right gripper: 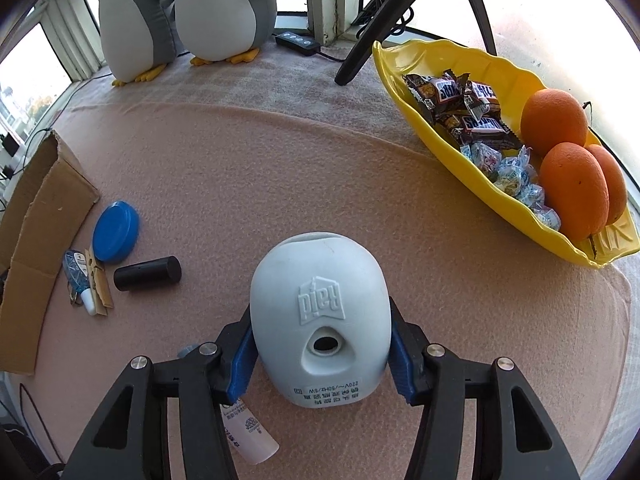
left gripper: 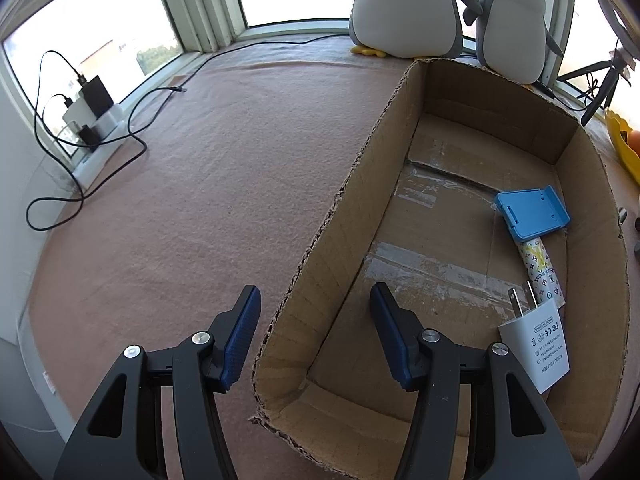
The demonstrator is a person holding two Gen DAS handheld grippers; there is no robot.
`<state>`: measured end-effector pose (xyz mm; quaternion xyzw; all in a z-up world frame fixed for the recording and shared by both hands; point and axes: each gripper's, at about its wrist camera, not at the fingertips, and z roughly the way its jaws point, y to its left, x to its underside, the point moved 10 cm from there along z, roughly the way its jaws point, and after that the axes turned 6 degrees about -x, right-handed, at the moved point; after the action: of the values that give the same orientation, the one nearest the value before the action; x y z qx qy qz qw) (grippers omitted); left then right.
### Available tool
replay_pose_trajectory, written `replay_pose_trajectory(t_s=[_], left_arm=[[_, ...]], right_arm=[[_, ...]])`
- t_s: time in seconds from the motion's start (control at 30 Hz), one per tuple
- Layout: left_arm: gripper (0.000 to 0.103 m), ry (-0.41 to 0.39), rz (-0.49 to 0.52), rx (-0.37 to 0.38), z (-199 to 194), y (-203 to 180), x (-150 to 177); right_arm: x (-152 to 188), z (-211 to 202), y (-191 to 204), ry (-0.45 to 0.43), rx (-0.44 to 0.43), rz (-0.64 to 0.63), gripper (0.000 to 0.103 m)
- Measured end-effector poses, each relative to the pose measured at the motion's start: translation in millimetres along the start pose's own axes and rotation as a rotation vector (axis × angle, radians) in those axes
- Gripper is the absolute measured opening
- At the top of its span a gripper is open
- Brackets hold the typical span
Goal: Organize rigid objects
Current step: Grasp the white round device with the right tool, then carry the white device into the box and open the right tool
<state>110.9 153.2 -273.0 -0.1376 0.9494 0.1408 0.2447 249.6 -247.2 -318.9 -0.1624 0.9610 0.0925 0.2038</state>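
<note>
At lower centre, the right hand-held gripper [right gripper: 320, 354] is clamped on the white plug-in device [right gripper: 320, 320], lift and carry to the box [left gripper: 592, 184] comes next; the left hand-held gripper [left gripper: 314, 334] waits apart, straddling the box wall.

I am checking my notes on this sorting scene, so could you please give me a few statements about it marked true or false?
1. The blue phone stand lies inside the cardboard box. True.
2. The right hand-held gripper has a pale blue plug-in device between its fingers. True.
3. The yellow dish holds bananas. False: it holds oranges and wrapped sweets.
4. The black cylinder stands upright. False: it lies on its side.
5. The left hand-held gripper carries the white charger. False: it straddles the box wall.
</note>
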Motion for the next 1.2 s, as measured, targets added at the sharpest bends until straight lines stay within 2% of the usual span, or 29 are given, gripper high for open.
replay_pose_trajectory(t_s=[0.33,0.53,0.9,1.2], left_arm=[[0.057,-0.003,-0.005,0.017,1,2,0],[0.057,-0.006,-0.014,0.034,2,4,0],[0.057,-0.007,-0.018,0.072,4,4,0],[0.057,-0.014,-0.027,0.104,5,5,0]], right_arm=[[0,-23,2,-0.064,0.007,0.055,0.051],[-6,-50,23,-0.113,-0.009,0.077,0.051],[-21,-85,123,-0.184,-0.103,0.026,0.051],[-31,-87,216,-0.182,-0.176,-0.063,0.051]])
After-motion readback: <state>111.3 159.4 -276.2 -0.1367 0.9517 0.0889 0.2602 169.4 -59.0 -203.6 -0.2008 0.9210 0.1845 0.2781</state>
